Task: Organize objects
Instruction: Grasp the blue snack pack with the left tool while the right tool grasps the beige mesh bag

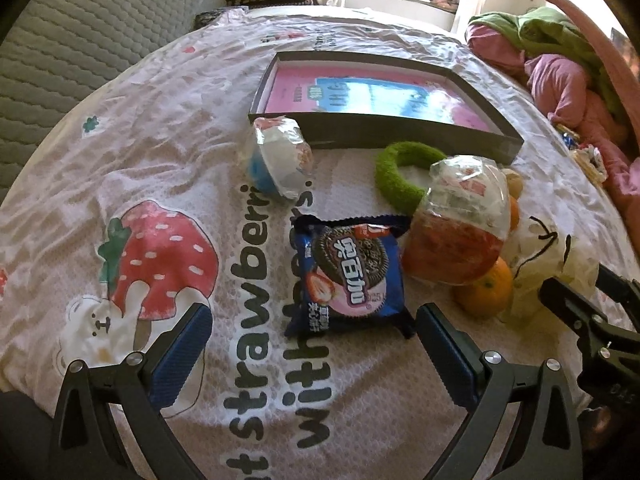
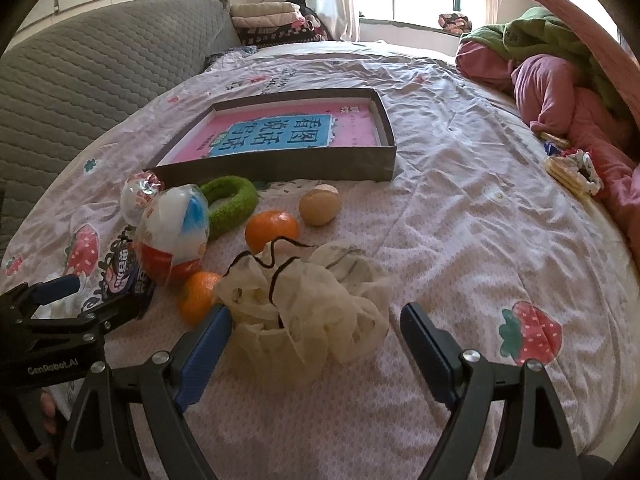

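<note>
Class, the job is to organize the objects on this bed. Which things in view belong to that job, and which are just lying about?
Job: cookie packet, two toy eggs, green ring, two oranges, tan ball, cream cloth, open box.

Lying about: pink and green bedding, folded blankets.

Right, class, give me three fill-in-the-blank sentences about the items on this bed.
The fuzzy ring is coloured ____.
The blue cookie packet lies before the open left hand-held gripper, printed with a ____ beside the cookie.
The number of round orange tangerines is ____.

Answers: green; strawberry; two
</note>
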A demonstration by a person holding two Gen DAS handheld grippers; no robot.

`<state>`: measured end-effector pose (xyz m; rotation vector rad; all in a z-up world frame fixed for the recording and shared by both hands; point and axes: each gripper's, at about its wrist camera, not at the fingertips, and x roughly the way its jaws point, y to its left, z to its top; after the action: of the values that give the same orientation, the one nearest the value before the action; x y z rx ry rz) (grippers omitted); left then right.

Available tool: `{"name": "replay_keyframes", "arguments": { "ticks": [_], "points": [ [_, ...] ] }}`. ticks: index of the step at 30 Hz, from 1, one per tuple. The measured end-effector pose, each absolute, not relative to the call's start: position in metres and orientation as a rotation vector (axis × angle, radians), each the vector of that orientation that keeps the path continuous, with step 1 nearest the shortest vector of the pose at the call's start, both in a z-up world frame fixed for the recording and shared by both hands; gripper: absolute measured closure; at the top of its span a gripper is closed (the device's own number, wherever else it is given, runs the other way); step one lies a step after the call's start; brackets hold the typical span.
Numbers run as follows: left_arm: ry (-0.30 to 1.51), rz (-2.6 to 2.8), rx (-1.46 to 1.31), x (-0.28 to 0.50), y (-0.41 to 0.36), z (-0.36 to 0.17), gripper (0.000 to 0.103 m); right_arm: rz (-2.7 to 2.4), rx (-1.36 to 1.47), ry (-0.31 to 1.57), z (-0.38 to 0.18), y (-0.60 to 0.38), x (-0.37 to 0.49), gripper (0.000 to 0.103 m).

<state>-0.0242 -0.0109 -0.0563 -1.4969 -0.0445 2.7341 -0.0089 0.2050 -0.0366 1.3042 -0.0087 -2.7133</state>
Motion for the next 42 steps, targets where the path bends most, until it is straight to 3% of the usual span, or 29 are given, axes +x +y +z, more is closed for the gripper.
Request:
{"name": "replay_keyframes", "arguments": {
  "ticks": [5, 9, 11, 14, 24, 31, 42],
  "points": [
    [-0.069, 2.728, -1.488, -0.027, -0.013, -0.058, 0.006, -2.700, 1.308, -0.001, -0.040, 0.203, -0.012, 0.019],
    [-0.066, 2.709, -1.484, -0.031, -0.010, -0.061, 0.014, -2.689, 1.313, 0.001, -0.043, 0.202, -0.015, 0.028],
    [-0.098, 2.670, -1.483, -0.034, -0.009, -0.063, 0.027, -2.684, 1.311, 0.001, -0.044, 0.202, -0.017, 0.033],
    [-0.120, 2.635, -1.486, -0.037, -0.006, -0.066, 0.036, -2.675, 1.301, 0.000, -0.045, 0.201, -0.018, 0.038],
    [-0.145, 2.606, -1.481, -0.044, -0.004, -0.071, 0.043, -2.631, 1.283, -0.057, -0.048, 0.203, -0.021, 0.061],
    [-0.156, 2.603, -1.453, -0.044, -0.004, -0.071, 0.049, -2.651, 1.251, -0.025, -0.044, 0.201, -0.018, 0.064],
    [-0.135, 2.628, -1.390, -0.030, -0.003, -0.055, 0.050, -2.681, 1.187, -0.003, -0.031, 0.202, -0.011, 0.070]
  ]
}}
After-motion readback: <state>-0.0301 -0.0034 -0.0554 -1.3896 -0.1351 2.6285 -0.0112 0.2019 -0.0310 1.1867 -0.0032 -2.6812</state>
